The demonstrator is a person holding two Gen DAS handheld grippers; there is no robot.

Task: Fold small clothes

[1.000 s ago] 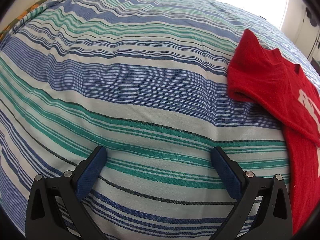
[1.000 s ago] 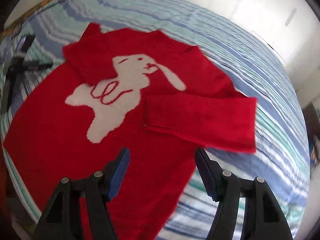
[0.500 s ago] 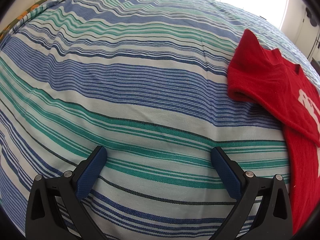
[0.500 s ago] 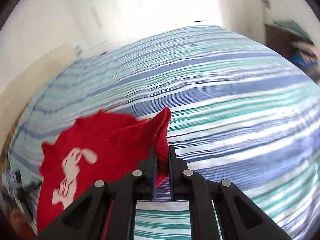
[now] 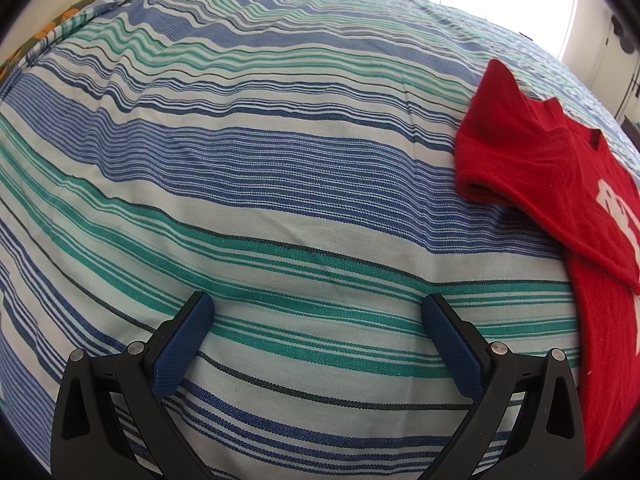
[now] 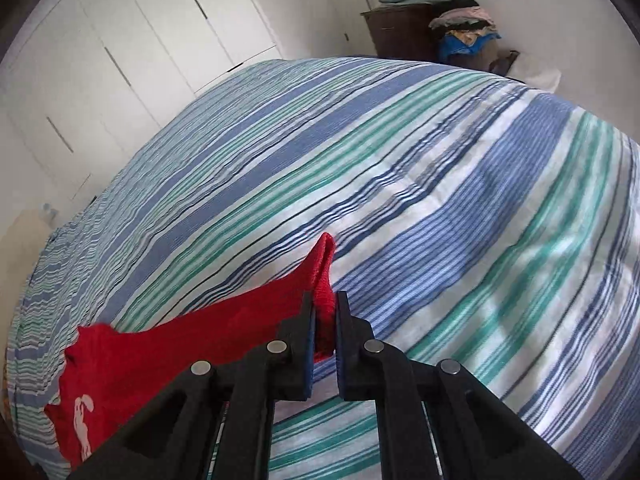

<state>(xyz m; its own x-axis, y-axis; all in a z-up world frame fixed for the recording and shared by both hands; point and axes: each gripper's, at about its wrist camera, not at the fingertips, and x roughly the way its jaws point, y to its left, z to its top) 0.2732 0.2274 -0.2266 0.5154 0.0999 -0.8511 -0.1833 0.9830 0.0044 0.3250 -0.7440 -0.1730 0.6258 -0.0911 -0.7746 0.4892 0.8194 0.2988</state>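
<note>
A small red sweater (image 5: 552,168) with a white rabbit motif lies on the striped bedspread (image 5: 280,160); in the left wrist view it fills the right edge, one sleeve folded across it. My left gripper (image 5: 316,312) hovers open over bare bedspread, well left of the sweater, nothing between its fingers. In the right wrist view my right gripper (image 6: 324,312) is shut on the cuff end of the sweater's sleeve (image 6: 322,276), which is pulled out taut from the sweater body (image 6: 160,356) at lower left.
White wardrobe doors (image 6: 132,48) stand behind the bed. A dark dresser (image 6: 400,28) with piled clothes (image 6: 464,24) sits at the far right corner. A patterned cover (image 5: 44,36) shows at the bed's far left edge.
My right gripper went from open above the sweater to shut on a sleeve end, then swung away, drawing the sleeve outward. The left gripper has stayed still.
</note>
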